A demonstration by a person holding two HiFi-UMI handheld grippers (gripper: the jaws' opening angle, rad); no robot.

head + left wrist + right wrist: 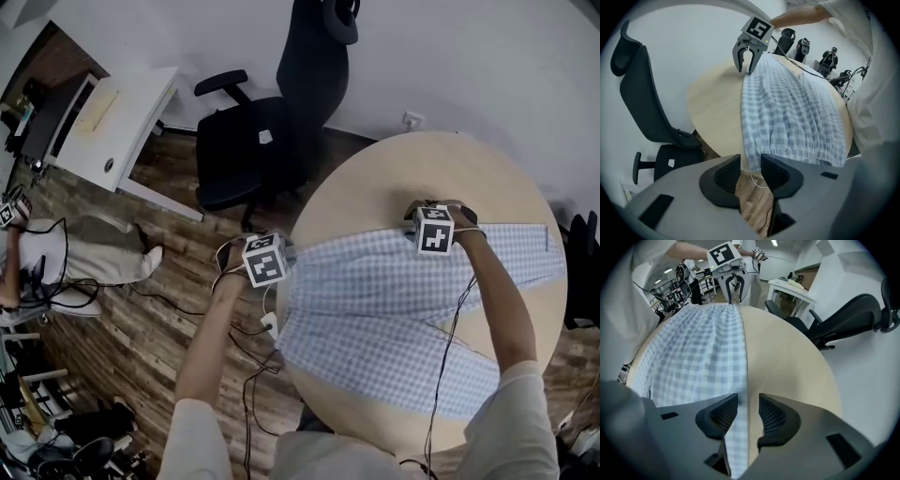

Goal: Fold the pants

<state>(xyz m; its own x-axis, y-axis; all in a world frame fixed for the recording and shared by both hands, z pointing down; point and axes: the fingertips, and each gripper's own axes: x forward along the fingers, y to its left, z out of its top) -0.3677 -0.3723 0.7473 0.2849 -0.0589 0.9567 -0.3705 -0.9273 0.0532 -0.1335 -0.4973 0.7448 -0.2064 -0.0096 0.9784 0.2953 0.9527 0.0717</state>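
Both grippers point steeply down at the round table [375, 178], where the checked pants [394, 309] lie spread flat. Left gripper [751, 161]: jaws apart, nothing pinched. The gathered waistband [797, 152] sits just ahead of its right-hand jaw at the table's rim, and floor shows through the gap. Right gripper [748, 401]: jaws parted too, pads clear, and the pants' long straight edge [739, 362] runs right into the gap beneath them. The cloth looks thin, light and floppy, quick to sag and wrinkle, so a one-point grab would let it droop. Best bet, I'd say: pinch that edge at the waistband corner and further along the leg, then lift together.
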